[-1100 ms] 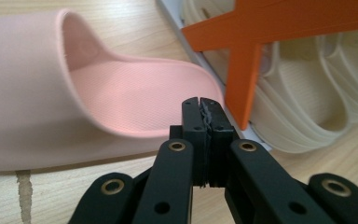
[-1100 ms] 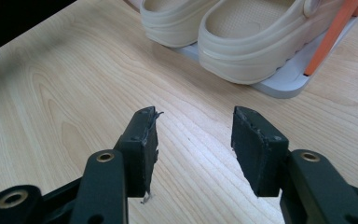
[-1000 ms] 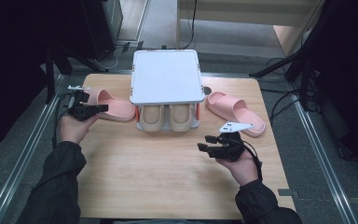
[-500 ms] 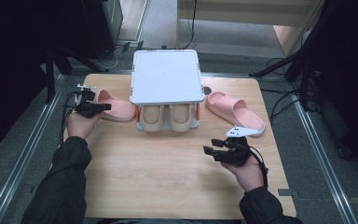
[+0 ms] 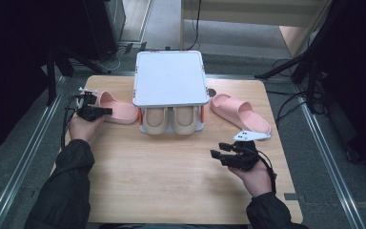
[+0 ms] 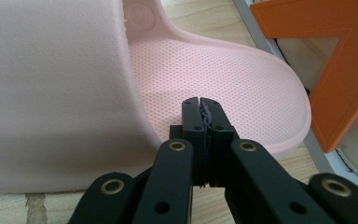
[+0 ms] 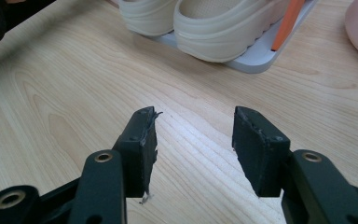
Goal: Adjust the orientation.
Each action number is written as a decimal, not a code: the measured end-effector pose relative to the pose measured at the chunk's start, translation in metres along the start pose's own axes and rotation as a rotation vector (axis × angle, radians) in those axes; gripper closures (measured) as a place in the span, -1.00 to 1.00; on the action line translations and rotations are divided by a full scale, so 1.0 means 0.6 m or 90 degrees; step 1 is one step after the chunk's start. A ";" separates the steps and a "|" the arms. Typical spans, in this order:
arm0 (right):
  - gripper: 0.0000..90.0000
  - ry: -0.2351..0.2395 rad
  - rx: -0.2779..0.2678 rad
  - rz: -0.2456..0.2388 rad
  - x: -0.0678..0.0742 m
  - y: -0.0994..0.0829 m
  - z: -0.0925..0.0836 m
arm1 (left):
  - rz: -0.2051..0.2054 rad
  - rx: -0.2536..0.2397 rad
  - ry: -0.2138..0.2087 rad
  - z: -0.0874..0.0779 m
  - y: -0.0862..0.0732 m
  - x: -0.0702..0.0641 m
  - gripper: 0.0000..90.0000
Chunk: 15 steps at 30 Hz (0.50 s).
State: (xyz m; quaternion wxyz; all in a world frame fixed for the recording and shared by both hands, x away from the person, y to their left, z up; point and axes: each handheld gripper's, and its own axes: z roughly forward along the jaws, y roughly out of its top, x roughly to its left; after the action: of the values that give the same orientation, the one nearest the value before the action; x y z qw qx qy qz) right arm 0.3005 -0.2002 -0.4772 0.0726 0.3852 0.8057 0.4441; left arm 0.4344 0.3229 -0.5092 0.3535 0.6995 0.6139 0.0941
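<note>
A pink slipper (image 5: 120,110) lies on the table left of the white shoe rack (image 5: 170,78). My left gripper (image 5: 106,112) is shut with nothing between its jaws. In the left gripper view its closed tips (image 6: 200,105) hover over the dotted footbed (image 6: 233,74), just beside the wide strap (image 6: 51,93); whether they touch it I cannot tell. A second pink slipper (image 5: 240,113) lies right of the rack. My right gripper (image 5: 216,156) stands open over bare wood at the front right, its jaws (image 7: 193,126) empty and aimed at the rack.
A beige pair of slippers (image 5: 171,120) sits on the rack's lower shelf (image 7: 256,58), under the white top. Orange brackets (image 6: 335,70) hold the rack's sides. Cables trail off both grippers. Bare tabletop (image 5: 171,181) spreads across the front.
My left gripper has sunk and edged right, closer onto the left pink slipper. The right hand has drifted slightly toward the table's near edge, jaws still apart.
</note>
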 end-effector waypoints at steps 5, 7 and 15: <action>0.13 0.003 0.000 -0.003 0.001 0.003 0.003 | 0.002 0.002 0.002 -0.003 -0.004 0.001 0.98; 0.13 0.005 0.000 -0.006 0.000 0.004 0.004 | 0.005 0.002 0.004 -0.006 -0.005 0.002 0.98; 0.13 0.011 0.004 -0.012 0.002 0.009 0.012 | 0.000 0.007 0.000 -0.015 -0.013 0.009 0.97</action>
State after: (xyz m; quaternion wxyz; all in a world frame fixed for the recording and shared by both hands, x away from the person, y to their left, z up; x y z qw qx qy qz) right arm 0.3060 -0.1933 -0.4771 0.0685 0.3738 0.8114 0.4440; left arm 0.4245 0.3315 -0.5092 0.3499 0.7014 0.6143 0.0908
